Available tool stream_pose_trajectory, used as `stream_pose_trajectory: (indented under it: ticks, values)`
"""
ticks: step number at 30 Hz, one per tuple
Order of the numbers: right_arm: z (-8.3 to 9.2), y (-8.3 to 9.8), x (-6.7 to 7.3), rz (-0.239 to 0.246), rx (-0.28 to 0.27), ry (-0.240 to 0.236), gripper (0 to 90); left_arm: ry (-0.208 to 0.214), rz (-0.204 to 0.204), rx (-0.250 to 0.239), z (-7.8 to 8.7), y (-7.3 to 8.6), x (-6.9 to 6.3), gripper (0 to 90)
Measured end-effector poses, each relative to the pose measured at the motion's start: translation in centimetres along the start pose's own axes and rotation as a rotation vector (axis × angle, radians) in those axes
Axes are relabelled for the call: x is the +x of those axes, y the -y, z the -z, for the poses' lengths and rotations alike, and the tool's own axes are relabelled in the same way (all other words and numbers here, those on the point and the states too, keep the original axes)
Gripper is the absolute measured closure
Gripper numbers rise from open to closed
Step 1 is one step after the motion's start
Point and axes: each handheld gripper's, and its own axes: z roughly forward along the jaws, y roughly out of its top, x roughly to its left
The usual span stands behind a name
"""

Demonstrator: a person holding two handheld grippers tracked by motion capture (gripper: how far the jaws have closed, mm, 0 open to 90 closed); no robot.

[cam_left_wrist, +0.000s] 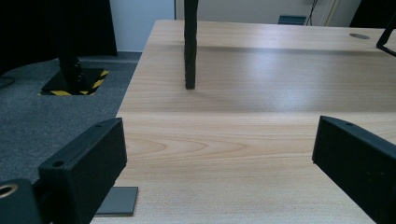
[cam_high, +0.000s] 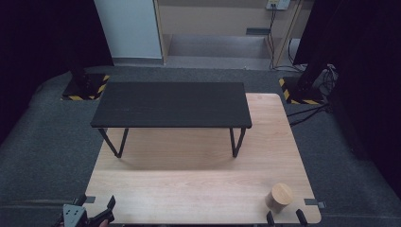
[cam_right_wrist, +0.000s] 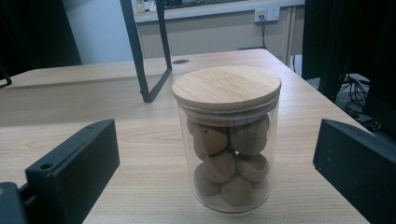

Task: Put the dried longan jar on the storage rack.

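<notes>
Jar (cam_right_wrist: 227, 140) upright between wide-open right tongs (cam_right_wrist: 219, 163), untouched; left tongs (cam_left_wrist: 219, 158) open, empty.

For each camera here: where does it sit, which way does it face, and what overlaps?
High view: above the near edge, looking forward and down on the wooden table, black shelf and jar; both grippers at the bottom.
Left gripper view: low, across bare tabletop to a shelf leg; open jaws.
Right gripper view: low, facing the jar; open jaws.
Shared: table, shelf legs.
</notes>
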Motion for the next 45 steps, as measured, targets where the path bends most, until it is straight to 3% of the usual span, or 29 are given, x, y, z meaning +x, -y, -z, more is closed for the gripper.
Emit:
stream_pose_trajectory:
  ticks: [18,45]
  values:
    - [0.0,1.0,0.2,0.006,-0.016,0.010,0.6,0.004,0.001,-0.004,0.2,0.1,0.0,1.7]
    - [-4.7,2.0,0.4,0.045,-0.018,0.064,2.9,-0.005,0.000,0.003,0.1,-0.1,0.0,1.7]
